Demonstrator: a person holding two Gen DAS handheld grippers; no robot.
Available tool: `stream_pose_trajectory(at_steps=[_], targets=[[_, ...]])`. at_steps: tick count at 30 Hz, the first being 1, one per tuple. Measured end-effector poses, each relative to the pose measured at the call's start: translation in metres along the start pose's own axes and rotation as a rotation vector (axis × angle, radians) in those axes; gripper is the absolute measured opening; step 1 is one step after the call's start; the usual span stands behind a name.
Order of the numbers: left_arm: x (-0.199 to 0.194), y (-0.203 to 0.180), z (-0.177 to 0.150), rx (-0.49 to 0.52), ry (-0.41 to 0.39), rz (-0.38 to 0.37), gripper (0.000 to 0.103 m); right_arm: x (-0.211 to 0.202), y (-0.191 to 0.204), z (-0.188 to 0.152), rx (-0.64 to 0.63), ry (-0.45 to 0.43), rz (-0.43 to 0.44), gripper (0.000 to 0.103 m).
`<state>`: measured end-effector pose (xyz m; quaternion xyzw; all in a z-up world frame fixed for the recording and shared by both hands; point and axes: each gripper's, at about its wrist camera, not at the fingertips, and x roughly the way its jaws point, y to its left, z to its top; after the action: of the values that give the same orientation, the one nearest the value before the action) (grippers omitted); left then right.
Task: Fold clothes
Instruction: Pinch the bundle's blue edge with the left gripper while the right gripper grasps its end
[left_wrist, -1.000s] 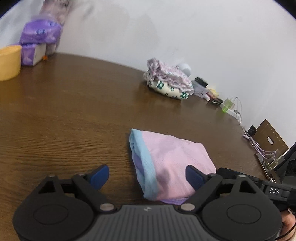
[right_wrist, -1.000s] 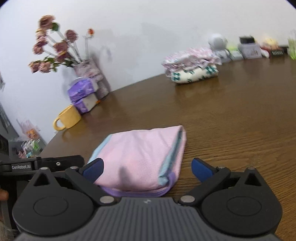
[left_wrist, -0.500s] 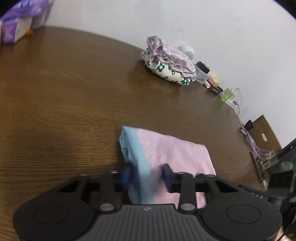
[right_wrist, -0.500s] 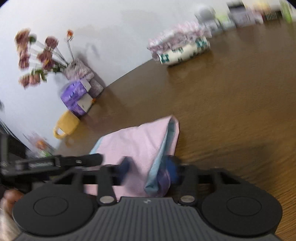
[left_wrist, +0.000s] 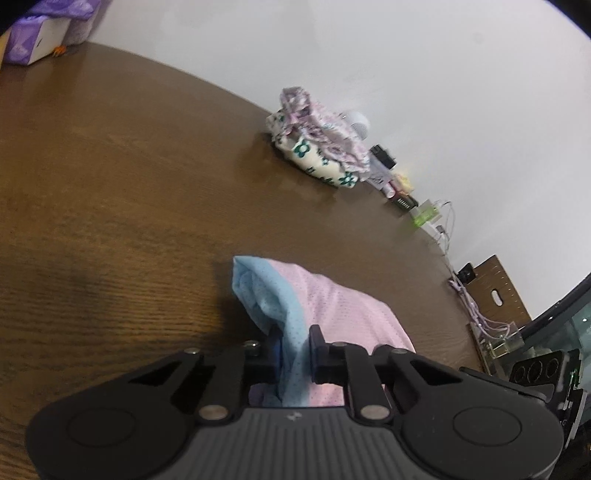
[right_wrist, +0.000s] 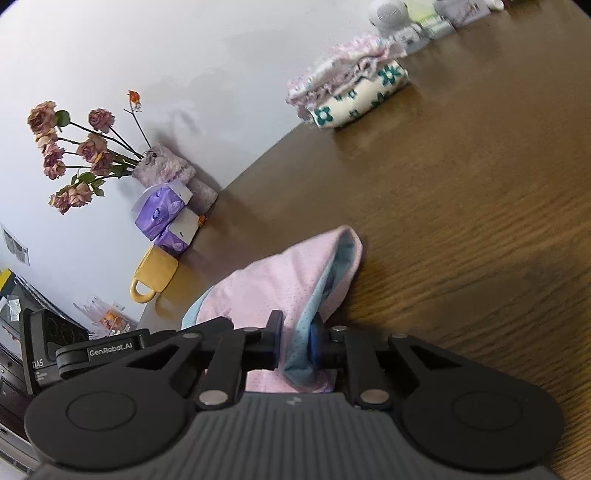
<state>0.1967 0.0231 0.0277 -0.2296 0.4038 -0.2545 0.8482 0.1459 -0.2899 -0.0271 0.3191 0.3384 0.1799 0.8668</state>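
Left gripper (left_wrist: 294, 347) pinches the blue band of the pink garment (left_wrist: 332, 306), fingers clamped on the cloth. Right gripper (right_wrist: 295, 341) also grips the blue edge at the other end, fingers closed on it. Garment is folded, near the front of the table (left_wrist: 110, 184). Folded pile (right_wrist: 351, 92) sits far back by the wall; mug (right_wrist: 153, 275) at left edge.
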Motion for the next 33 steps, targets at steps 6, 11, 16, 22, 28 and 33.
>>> stream_pose_trajectory(at_steps=[6,11,16,22,28,33], targets=[[-0.013,-0.013,0.001,0.041,-0.037,-0.029,0.013,-0.012,0.016,0.006,-0.053,-0.036,0.011,0.003],[-0.020,-0.020,0.001,0.059,-0.052,-0.033,0.013,-0.021,0.031,0.011,-0.106,-0.061,0.004,0.004],[-0.012,-0.011,-0.003,0.047,-0.010,-0.005,0.015,-0.019,0.029,0.007,-0.128,-0.028,-0.051,0.018],[-0.016,0.006,0.004,0.013,-0.002,0.076,0.058,-0.021,0.014,0.004,-0.124,-0.035,-0.134,0.061],[-0.014,0.014,0.009,-0.008,0.022,0.062,0.058,-0.009,0.003,0.010,-0.118,0.001,-0.117,0.060],[0.002,0.011,0.005,0.005,0.046,0.023,0.015,0.000,0.004,0.005,-0.122,0.015,-0.081,0.032]])
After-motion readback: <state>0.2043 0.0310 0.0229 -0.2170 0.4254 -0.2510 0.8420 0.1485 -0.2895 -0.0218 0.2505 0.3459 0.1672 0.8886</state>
